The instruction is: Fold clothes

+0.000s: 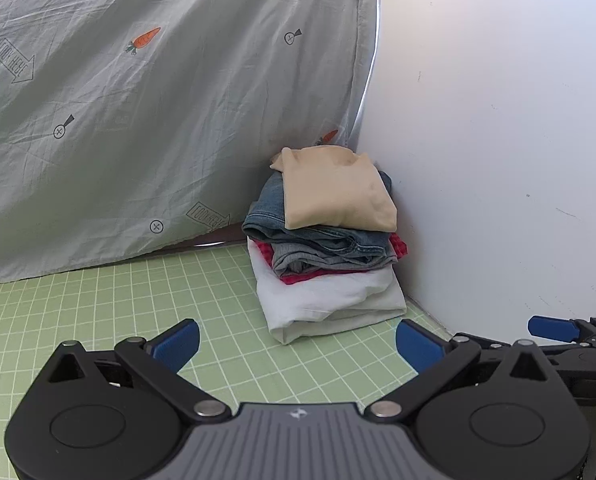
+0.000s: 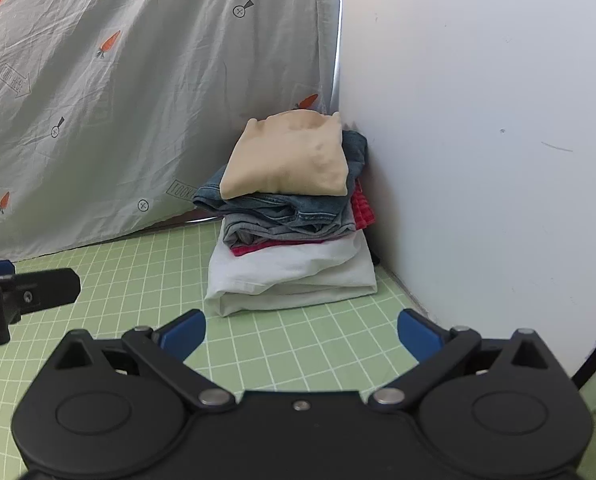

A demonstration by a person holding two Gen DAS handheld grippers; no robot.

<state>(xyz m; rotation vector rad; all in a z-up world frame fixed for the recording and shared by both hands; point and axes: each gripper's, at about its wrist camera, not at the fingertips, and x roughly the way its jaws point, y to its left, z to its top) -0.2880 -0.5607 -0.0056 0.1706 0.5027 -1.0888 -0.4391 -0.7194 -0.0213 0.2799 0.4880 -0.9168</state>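
A stack of folded clothes (image 1: 325, 240) stands in the corner on the green grid mat (image 1: 98, 312): a beige top (image 1: 333, 188) uppermost, then blue jeans (image 1: 309, 236), a red checked piece (image 1: 399, 246) and a white garment (image 1: 329, 300) at the bottom. The stack also shows in the right wrist view (image 2: 290, 216). My left gripper (image 1: 298, 344) is open and empty, just short of the stack. My right gripper (image 2: 301, 332) is open and empty, also just in front of it. The right gripper's blue finger (image 1: 553, 328) shows at the left view's right edge.
A pale sheet with carrot and arrow prints (image 1: 138, 100) hangs behind the mat. A white wall (image 1: 497, 140) closes the right side next to the stack. The left gripper's body (image 2: 18, 292) shows at the right view's left edge.
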